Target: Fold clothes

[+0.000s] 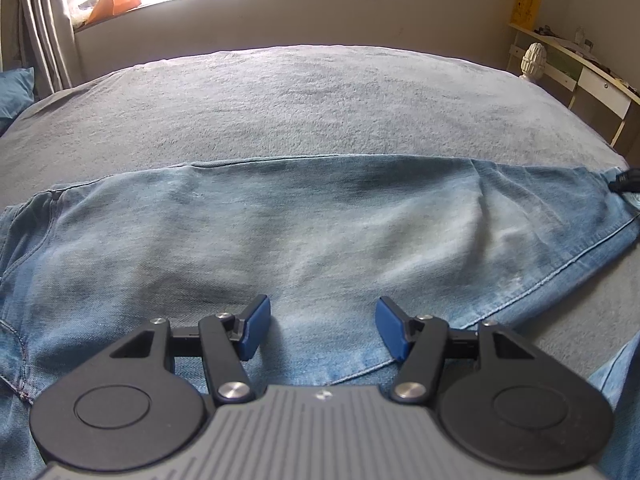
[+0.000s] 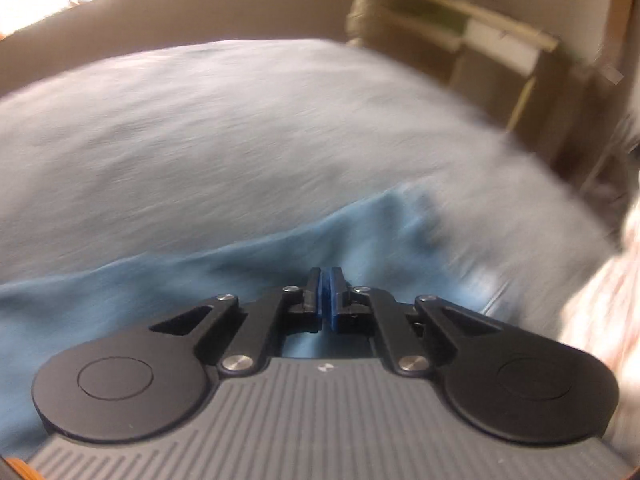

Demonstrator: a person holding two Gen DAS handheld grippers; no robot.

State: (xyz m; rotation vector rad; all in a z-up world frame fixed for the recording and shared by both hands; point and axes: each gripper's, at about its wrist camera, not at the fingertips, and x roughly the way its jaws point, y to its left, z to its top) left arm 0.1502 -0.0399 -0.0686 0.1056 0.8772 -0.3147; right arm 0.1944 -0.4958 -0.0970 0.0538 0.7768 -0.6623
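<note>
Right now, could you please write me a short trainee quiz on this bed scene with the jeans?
1. True or false: the left tool has its jaws apart over the jeans.
2. Multiple choice: the jeans lie on A) a wooden floor, B) a grey blanket, C) a glass desk.
3. Fill in: in the right wrist view, the blue pads of the right tool are pressed ____.

Key:
1. True; nothing is gripped between its pads.
2. B.
3. Together; that view is too blurred to tell whether any cloth is pinched.
</note>
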